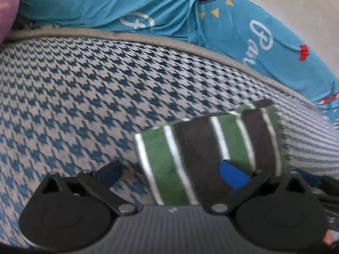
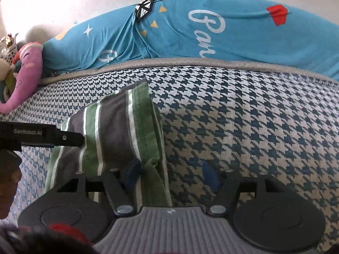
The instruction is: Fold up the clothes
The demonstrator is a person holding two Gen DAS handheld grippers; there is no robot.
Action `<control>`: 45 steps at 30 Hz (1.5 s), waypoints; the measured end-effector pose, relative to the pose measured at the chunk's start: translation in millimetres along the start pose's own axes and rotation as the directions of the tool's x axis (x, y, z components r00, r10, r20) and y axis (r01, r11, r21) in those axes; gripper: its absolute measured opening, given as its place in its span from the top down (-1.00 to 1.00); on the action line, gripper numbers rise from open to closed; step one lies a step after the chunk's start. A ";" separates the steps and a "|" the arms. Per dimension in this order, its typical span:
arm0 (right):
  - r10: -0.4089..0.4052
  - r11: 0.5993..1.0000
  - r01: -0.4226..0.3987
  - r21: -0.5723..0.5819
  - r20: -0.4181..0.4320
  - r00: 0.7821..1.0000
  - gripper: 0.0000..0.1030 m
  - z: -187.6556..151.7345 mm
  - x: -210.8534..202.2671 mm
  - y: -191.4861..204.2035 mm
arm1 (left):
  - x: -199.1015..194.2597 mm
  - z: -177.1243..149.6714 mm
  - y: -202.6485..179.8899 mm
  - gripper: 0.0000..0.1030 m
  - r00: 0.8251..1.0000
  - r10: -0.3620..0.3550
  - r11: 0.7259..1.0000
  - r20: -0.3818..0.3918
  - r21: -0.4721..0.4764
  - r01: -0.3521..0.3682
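Note:
A folded cloth with green, dark grey and white stripes (image 1: pixel 203 150) lies on the houndstooth mattress (image 1: pixel 74 97). My left gripper (image 1: pixel 171 174) is open and low over the mattress; the cloth's near end sits between its fingers, against the blue right pad (image 1: pixel 233 174). In the right wrist view the same striped cloth (image 2: pixel 118 127) lies left of centre. My right gripper (image 2: pixel 170 176) is open too, with the cloth's green right edge bunched at its left pad (image 2: pixel 132 175). The left gripper's black body (image 2: pixel 42 136) reaches in from the left and meets the cloth's left edge.
A teal printed quilt (image 2: pixel 190 33) is heaped along the mattress's far grey piping (image 2: pixel 169 63). A pink plush toy (image 2: pixel 27 67) and small items sit at the far left corner. Bare houndstooth mattress (image 2: pixel 254 127) stretches to the right of the cloth.

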State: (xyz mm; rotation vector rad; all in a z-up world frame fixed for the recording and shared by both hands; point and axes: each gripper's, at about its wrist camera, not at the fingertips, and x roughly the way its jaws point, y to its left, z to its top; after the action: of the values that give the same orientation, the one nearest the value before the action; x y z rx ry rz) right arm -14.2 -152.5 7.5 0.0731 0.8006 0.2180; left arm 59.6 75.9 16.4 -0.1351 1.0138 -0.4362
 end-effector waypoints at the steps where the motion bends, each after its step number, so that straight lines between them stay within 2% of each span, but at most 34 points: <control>1: 0.005 1.000 -0.005 0.001 -0.001 1.000 -0.26 0.6 -0.3 -0.4 | -2.0 0.0 0.3 -1.00 1.000 -0.024 1.000 -0.011 -0.011 0.023; 10: 0.024 0.999 -0.024 0.026 -0.010 1.000 -0.28 -1.2 0.7 -1.5 | -7.9 -15.6 17.0 -1.00 0.988 -0.134 0.987 -0.077 -0.102 0.126; 23: 0.099 0.989 -0.095 0.116 -0.026 0.995 -0.31 -11.0 -0.3 -13.7 | 10.7 -17.4 2.1 -1.00 0.979 -0.205 0.975 -0.013 -0.093 0.203; 26: 0.106 0.987 -0.103 0.120 -0.020 0.994 -0.31 -11.6 1.4 -13.9 | 13.1 -17.1 -3.8 -0.98 0.980 -0.197 0.978 0.001 -0.073 0.196; 28: 0.117 0.987 -0.114 0.117 -0.017 0.993 -0.19 -11.4 2.2 -11.1 | 14.2 -17.2 -8.0 -0.85 0.983 -0.184 0.981 0.010 -0.054 0.184; 29: 0.122 0.986 -0.120 0.115 -0.015 0.992 0.00 -11.2 2.5 -9.6 | 14.7 -17.2 -10.2 -0.78 0.984 -0.178 0.983 0.014 -0.045 0.178; 30: 0.128 0.986 -0.125 0.113 -0.014 0.992 0.23 -11.1 2.8 -8.1 | 15.3 -17.2 -12.3 -0.61 0.985 -0.172 0.984 0.019 -0.036 0.172; 31: 0.133 0.985 -0.131 0.111 -0.012 0.991 0.35 -10.9 3.1 -6.6 | 15.7 -17.3 -14.2 -0.39 0.986 -0.165 0.986 0.024 -0.027 0.166; 32: 0.139 0.985 -0.137 0.109 -0.011 0.990 0.40 -10.8 3.4 -5.1 | 15.4 -18.1 -14.6 -0.31 0.987 -0.158 0.987 0.034 -0.021 0.159; 35: 0.156 0.983 -0.154 0.103 -0.007 0.988 0.47 -10.3 4.4 -0.5 | 11.7 -20.2 -14.5 -0.01 0.987 -0.138 0.990 0.077 -0.008 0.139; 40: 0.156 0.984 -0.157 0.086 0.016 0.988 0.59 -6.6 -2.8 4.9 | 4.3 -18.8 -16.1 0.38 0.989 -0.120 0.993 0.088 0.025 0.118; 45: 0.181 0.975 -0.183 0.122 0.025 0.983 0.60 -3.6 -10.1 4.0 | -3.1 -17.4 -17.8 0.39 0.990 -0.102 0.994 0.099 0.057 0.096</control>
State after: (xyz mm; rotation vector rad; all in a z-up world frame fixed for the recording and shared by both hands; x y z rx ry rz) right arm -24.2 -150.9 12.7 0.2660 0.7938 0.3408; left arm 38.4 62.6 15.2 -0.1597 0.8972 -0.5409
